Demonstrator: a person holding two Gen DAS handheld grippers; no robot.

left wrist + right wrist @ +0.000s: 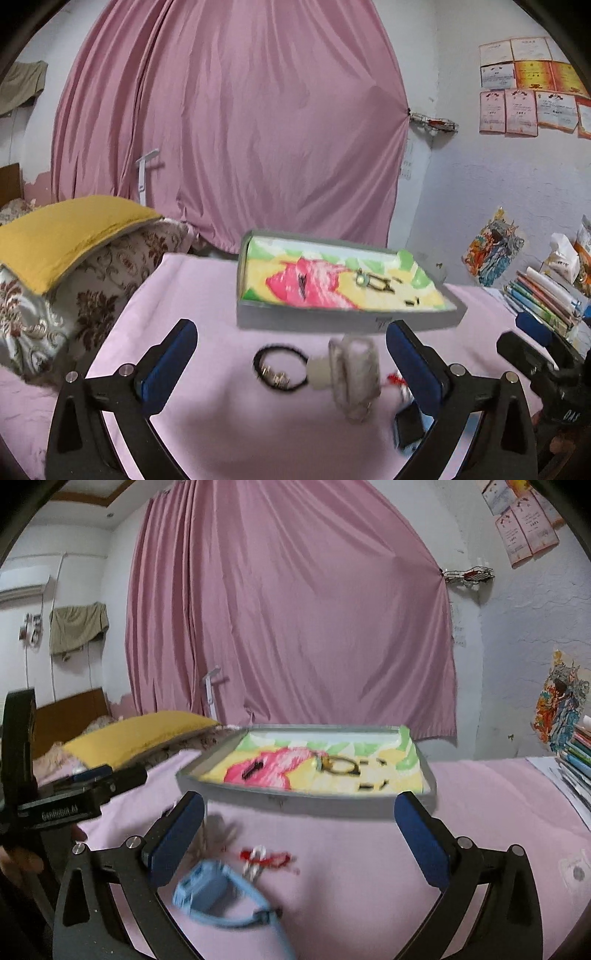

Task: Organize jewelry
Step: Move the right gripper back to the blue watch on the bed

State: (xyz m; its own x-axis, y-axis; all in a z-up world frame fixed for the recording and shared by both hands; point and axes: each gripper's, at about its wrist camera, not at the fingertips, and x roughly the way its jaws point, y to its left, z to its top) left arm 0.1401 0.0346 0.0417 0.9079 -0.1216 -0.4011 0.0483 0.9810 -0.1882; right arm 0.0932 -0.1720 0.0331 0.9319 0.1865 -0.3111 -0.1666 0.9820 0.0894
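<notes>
Both units are idle above the pink-covered worktop (369,849).

Left hand-held gripper (291,354): fingers wide apart, holding nothing. Ahead of it, between the fingers, lie a black hair tie with a metal charm (280,369) and a clear, blurred plastic item (352,373) whose type cannot be told; the two appear to touch.

Right hand-held gripper (299,825): fingers wide apart, holding nothing. Below and just ahead of it lie a light blue watch (221,897) and a red-corded trinket with a metal part (264,858), close together.

The grey tray (332,319) with a flamingo-print liner sits beyond both sets of loose pieces. Several small dark pieces and a ring-shaped one (341,766) rest in its right half; the left half looks free.

Judgement: the step in hand is picking a loose piece for the tray. Recommended:
- Take one piece at a time.
- Pinch the hair tie on its far band, clear of the plastic item.
- Lower until the fingertips meet the cloth before closing, without bunching the cloth.
- Clear the tray wall before releasing.
</notes>
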